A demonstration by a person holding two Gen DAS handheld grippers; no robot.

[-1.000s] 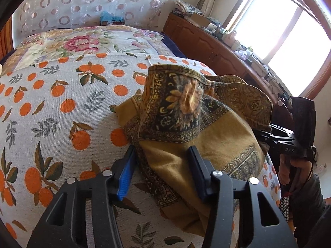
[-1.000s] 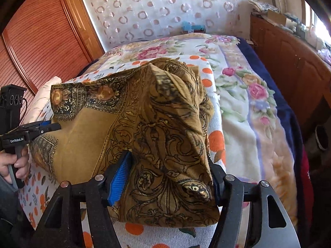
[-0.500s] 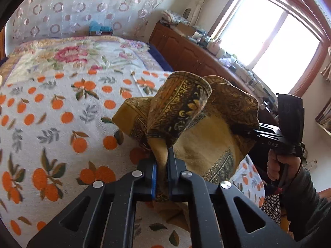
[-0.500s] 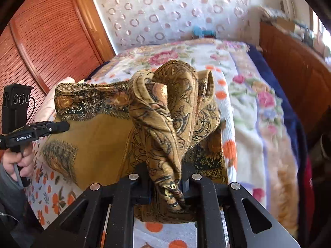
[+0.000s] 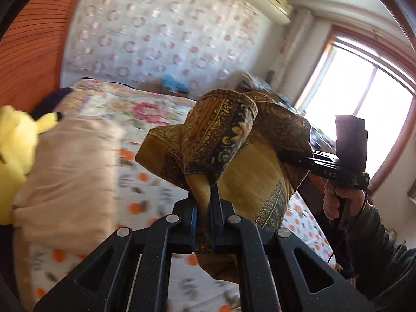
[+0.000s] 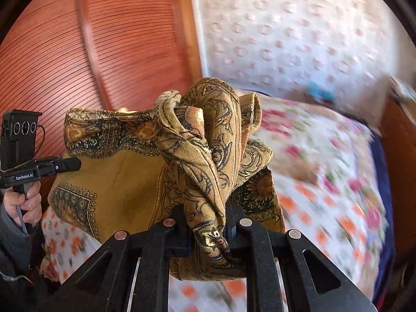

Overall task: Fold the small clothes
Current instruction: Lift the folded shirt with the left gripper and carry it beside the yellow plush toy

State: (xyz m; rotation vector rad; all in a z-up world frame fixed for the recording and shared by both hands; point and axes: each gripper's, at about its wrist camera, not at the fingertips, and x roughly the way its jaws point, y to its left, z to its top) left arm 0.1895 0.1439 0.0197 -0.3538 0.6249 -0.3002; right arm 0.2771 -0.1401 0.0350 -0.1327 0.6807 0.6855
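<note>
A mustard-yellow garment point(image 5: 249, 176) with dark ornamental borders hangs in the air above the bed, stretched between both grippers. My left gripper point(image 5: 202, 202) is shut on a bunched edge of it. In the left wrist view, my right gripper point(image 5: 288, 154) shows at the right, its fingers buried in the cloth and a hand on its handle. In the right wrist view, the right gripper point(image 6: 208, 215) is shut on a thick twisted fold of the garment point(image 6: 124, 182). The left gripper point(image 6: 67, 165) shows at the far left, pinching the other end.
Below lies the bed with an orange-print sheet point(image 5: 145, 182) and a floral quilt point(image 5: 130, 104). A beige pillow point(image 5: 70, 176) and a yellow plush toy point(image 5: 15, 140) lie at the left. A red wooden panel point(image 6: 78, 65), a window point(image 5: 364, 109) and a wooden cabinet point(image 6: 400, 143) surround the bed.
Both grippers went from open around the garment to shut on it, then rose and lifted it off the bed. Both views have swung upward.
</note>
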